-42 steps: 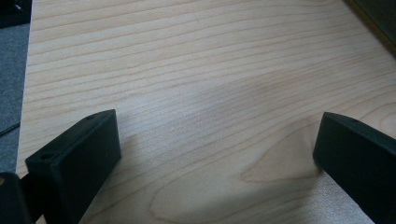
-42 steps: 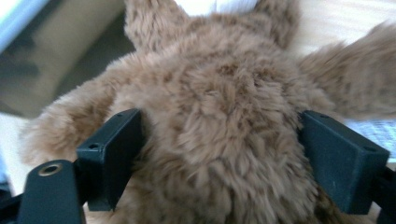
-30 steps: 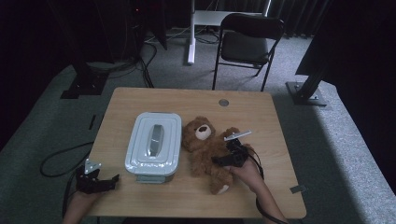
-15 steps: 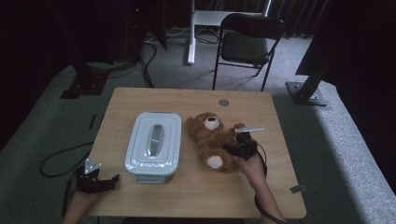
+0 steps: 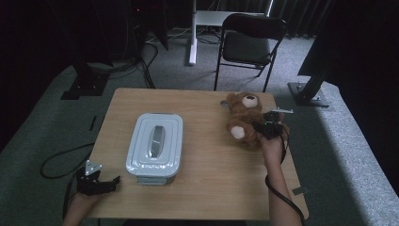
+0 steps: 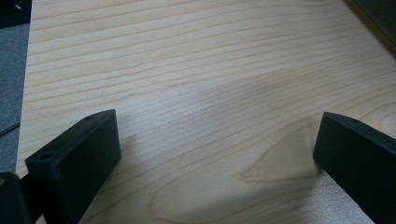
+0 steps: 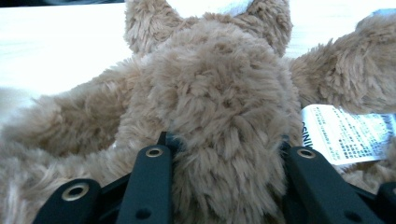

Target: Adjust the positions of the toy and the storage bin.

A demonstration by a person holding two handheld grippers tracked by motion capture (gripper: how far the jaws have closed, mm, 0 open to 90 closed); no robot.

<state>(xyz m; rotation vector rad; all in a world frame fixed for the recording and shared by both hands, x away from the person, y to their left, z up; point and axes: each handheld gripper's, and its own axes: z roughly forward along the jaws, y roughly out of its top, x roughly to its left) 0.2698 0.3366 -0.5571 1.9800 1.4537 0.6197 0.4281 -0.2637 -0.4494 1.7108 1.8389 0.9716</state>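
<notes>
The brown teddy bear (image 5: 244,120) is sitting near the far right corner of the wooden table (image 5: 211,179), its head toward the far edge and one pale-soled foot facing the lidded box. The right gripper (image 5: 269,128) is clamping it from the right side; in the right gripper view both black jaws are pressing into the plush of the bear (image 7: 219,112), whose white sewn-in label (image 7: 345,133) is lying beside the right-hand jaw. The pale blue-grey lidded container (image 5: 155,145) is standing well apart from the bear, left of the table's middle. The left gripper (image 5: 96,182) is resting at the near left corner, its jaws standing wide apart over bare wood (image 6: 201,93).
</notes>
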